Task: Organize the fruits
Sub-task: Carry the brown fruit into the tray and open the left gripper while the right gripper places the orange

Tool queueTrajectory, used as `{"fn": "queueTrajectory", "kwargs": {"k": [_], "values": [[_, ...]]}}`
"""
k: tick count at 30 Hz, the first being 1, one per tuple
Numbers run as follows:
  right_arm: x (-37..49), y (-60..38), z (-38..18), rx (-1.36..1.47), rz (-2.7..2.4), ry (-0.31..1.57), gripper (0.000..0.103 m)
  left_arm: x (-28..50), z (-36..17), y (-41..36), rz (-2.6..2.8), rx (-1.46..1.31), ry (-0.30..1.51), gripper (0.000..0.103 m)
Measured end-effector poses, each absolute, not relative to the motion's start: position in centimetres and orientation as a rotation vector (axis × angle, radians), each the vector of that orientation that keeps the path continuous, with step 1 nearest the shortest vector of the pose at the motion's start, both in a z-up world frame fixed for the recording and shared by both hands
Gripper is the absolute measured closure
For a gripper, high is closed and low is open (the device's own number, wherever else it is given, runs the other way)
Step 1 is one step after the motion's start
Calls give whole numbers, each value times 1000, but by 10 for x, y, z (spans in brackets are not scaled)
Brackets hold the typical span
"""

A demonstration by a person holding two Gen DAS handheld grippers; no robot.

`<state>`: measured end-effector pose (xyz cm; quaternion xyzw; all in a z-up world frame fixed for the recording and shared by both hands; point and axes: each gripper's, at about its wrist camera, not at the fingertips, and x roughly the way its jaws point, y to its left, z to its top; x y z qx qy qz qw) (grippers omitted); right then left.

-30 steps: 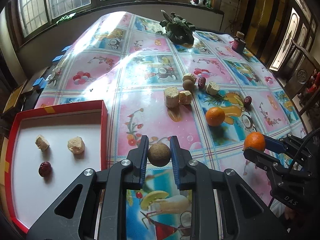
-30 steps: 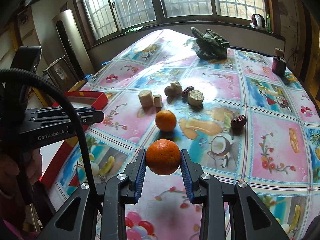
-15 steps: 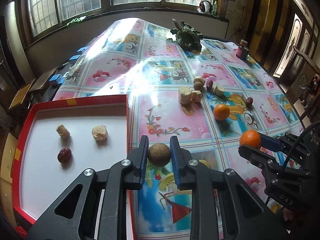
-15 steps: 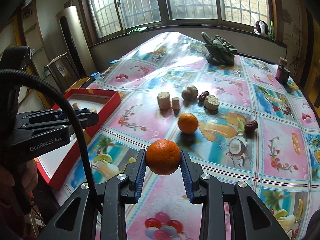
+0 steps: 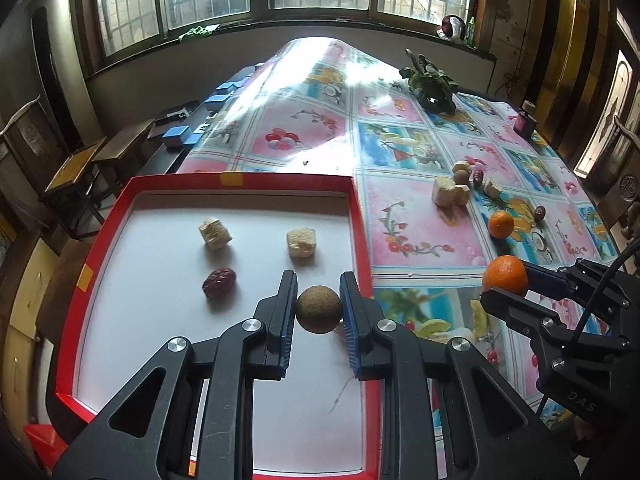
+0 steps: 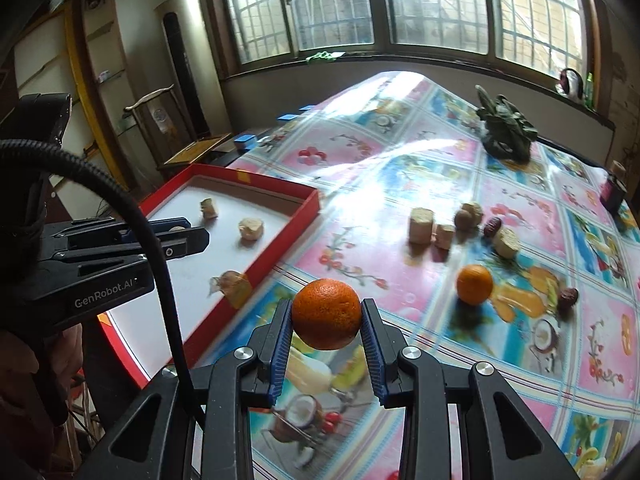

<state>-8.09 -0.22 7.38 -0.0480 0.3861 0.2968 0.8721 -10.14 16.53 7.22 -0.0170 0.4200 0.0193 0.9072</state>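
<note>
My left gripper (image 5: 319,309) is shut on a small brown round fruit (image 5: 319,309), held above the right part of the red-rimmed white tray (image 5: 244,179). Inside the tray lie two pale fruit chunks (image 5: 215,233) (image 5: 302,242) and a red date (image 5: 218,282). My right gripper (image 6: 326,314) is shut on an orange (image 6: 326,314), held over the tablecloth just right of the tray (image 6: 280,236). A second orange (image 6: 474,284) rests on the table, with pale chunks (image 6: 421,219), a brown fruit (image 6: 463,219) and dates (image 6: 493,227) behind it.
A dark green leafy bundle (image 6: 505,130) lies at the table's far end, a small dark bottle (image 6: 614,188) near the right edge. Wooden stools (image 5: 76,168) and blue blocks (image 5: 176,135) stand beyond the table's left side. A patterned plastic cloth (image 6: 360,168) covers the table.
Both grippers have moved left with their fruits still held. The left one now hangs over the tray instead of the tablecloth; the right one has come closer to the tray's edge.
</note>
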Motion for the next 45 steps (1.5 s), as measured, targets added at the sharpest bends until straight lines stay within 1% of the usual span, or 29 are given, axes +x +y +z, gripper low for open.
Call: {"fn": "queueTrajectory", "kwargs": {"k": [20,31,36,37,39,40,41,42,43,44,45], "values": [[-71,86,71,-186,797,830,70,-113,50,241,179,-118,910,82],[-54,137,40,-248,874,899,70,-107,38,254,237,-110,929,82],[-50,143,32,-234,882,893,70,-104,34,260,253,-136,936,82],[-50,144,31,-236,877,886,70,-103,33,262,253,-148,937,82],[-52,141,32,-220,883,878,62,-102,32,264,257,-162,942,82],[-51,140,32,-208,886,878,56,-101,31,264,259,-163,944,81],[-52,139,33,-199,885,878,55,-101,31,264,261,-163,946,73],[-52,138,33,-197,883,877,55,-101,31,264,259,-166,946,58],[-52,137,34,-198,882,876,55,-101,31,264,254,-172,941,51],[-53,136,36,-197,882,875,55,-102,32,264,252,-179,931,44],[-53,134,37,-194,884,875,55,-102,34,263,252,-180,924,44]]}}
